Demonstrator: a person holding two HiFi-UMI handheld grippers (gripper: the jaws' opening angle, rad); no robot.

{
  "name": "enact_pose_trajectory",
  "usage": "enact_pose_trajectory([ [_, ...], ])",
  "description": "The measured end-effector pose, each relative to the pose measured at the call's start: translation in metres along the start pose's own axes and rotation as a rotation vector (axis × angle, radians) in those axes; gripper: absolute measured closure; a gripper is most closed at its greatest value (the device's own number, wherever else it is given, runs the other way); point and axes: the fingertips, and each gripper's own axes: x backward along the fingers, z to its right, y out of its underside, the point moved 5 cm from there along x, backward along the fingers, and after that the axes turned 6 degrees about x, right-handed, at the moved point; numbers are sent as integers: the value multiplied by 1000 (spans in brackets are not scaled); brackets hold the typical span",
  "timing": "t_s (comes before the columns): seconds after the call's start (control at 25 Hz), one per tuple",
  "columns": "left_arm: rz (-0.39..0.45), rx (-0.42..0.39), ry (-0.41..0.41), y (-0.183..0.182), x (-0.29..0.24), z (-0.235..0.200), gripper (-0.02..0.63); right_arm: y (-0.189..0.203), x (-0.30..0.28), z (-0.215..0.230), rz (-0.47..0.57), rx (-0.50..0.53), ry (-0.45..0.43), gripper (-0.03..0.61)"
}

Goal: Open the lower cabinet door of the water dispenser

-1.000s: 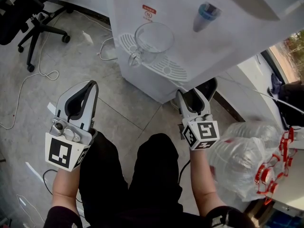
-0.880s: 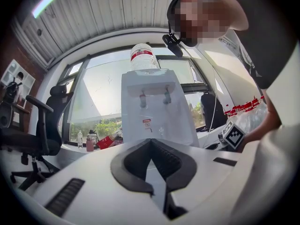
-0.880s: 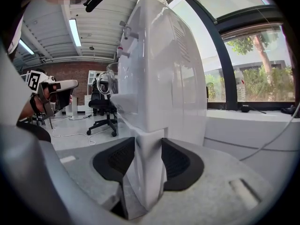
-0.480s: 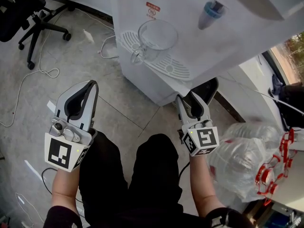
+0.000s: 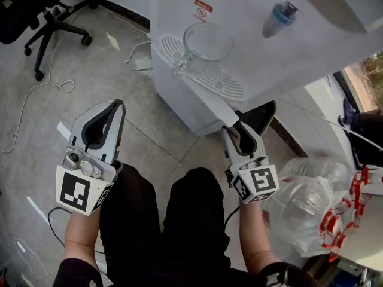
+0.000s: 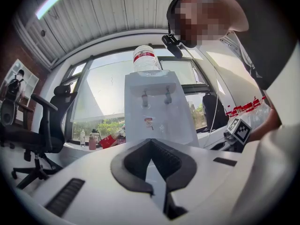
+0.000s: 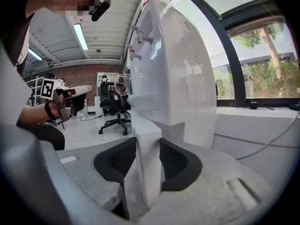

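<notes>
The white water dispenser (image 5: 251, 46) stands ahead, a glass jug (image 5: 206, 43) on its drip tray. Its lower cabinet door (image 5: 206, 103) stands slightly out from the body, its free edge toward me. My right gripper (image 5: 239, 130) has that edge between its jaws. In the right gripper view the door edge (image 7: 149, 172) fills the gap and both black pads (image 7: 174, 161) lie against it; the jaws have just been closing on it. My left gripper (image 5: 114, 106) hangs over the floor left of the dispenser, fingertips together, nothing held. It faces the dispenser front (image 6: 157, 111).
An office chair (image 5: 42, 17) and loose white cables (image 5: 36, 94) are on the floor at the left. A clear plastic bag of bottles (image 5: 305, 202) lies at the right. A dark object (image 5: 260, 115) sits behind the dispenser's corner. My legs (image 5: 179, 220) are below.
My right gripper has moved forward onto the door's edge and its jaws have narrowed around it. The left gripper has stayed where it was.
</notes>
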Motion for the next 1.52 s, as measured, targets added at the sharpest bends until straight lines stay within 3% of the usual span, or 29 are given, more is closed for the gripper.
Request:
enact_pose_trajectory([
  [0.72, 4, -6, -6, 2, 6, -1, 606, -6, 11, -30, -3, 46, -157, 425],
  [0.92, 9, -6, -5, 4, 7, -3, 606, -13, 12, -39, 56, 48, -225, 425],
  [1.12, 16, -1, -12, 5, 8, -3, 606, -11, 14, -44, 23, 82, -275, 430],
  [1.4, 14, 1, -21, 7, 10, -5, 606, -8, 13, -43, 2, 118, -327, 571],
  [1.52, 15, 1, -28, 8, 11, -8, 606, -8, 14, -37, -2, 125, -327, 574],
])
